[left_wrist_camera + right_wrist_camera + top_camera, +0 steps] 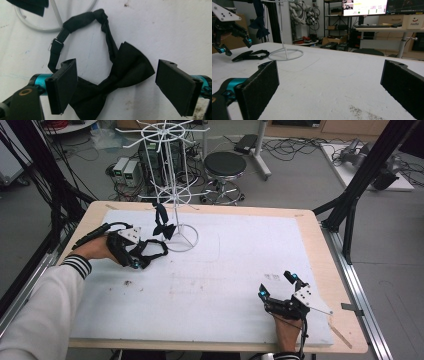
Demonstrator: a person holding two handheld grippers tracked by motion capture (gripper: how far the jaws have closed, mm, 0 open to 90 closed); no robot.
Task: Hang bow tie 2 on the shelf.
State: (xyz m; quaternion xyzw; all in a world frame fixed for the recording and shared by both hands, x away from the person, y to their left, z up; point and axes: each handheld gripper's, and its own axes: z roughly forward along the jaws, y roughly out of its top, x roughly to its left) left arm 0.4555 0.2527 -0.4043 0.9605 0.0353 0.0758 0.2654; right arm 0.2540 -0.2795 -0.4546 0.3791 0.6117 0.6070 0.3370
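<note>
Far left of tabletop (240,285): left hand-held gripper (115,87), jaws spread either side of the black bow tie (120,72), pads not pressing.
Bow tie: flat on the white mat, strap looped toward the wire stand (175,195).
Stand: second bow tie (161,222) hanging.
Near right: right hand-held gripper (278,285), spread, holding nothing.

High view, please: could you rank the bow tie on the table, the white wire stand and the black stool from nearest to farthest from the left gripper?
1. Bow tie on the table, under the left gripper.
2. White wire stand, just right of it.
3. Black stool, on the floor beyond the table.
</note>
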